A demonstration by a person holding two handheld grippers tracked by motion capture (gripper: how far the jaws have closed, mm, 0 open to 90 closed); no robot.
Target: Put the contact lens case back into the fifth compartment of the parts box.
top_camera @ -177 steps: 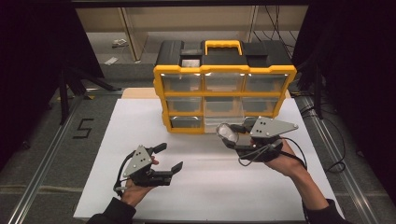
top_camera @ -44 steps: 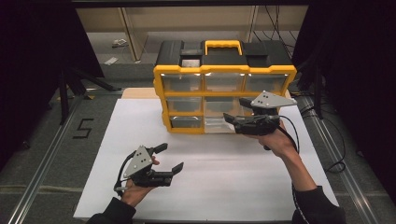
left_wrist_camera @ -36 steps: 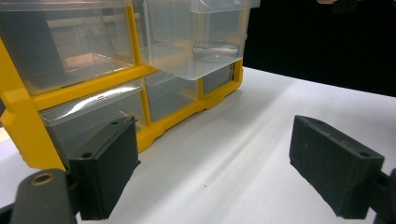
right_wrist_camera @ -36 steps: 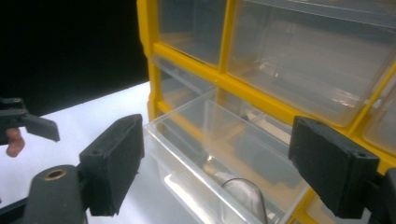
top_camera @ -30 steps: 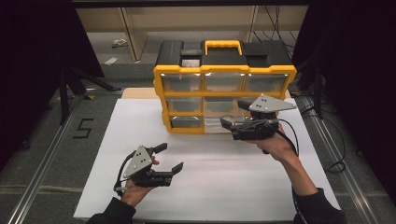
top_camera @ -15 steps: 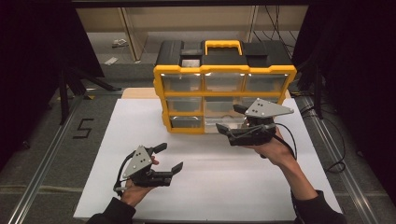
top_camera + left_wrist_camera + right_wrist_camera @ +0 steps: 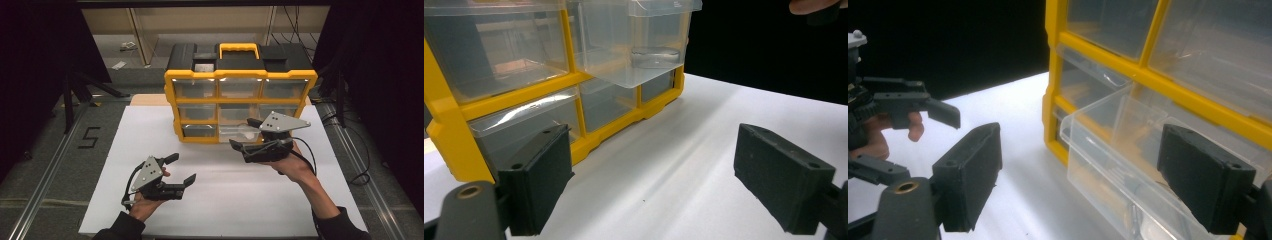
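At frame centre, the right tongs (image 7: 245, 134) are hovering spread beside the pulled-out clear drawer (image 7: 239, 133); lower left, the left tongs (image 7: 181, 169) are resting spread.

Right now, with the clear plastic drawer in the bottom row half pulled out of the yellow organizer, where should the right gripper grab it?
Probably the front lip of the clear plastic drawer, approached from the front of the yellow organizer. The drawer juts out toward the person, so its front wall and top rim are exposed. The right gripper is open beside it, with one jaw over the drawer's front; close across that thin wall.
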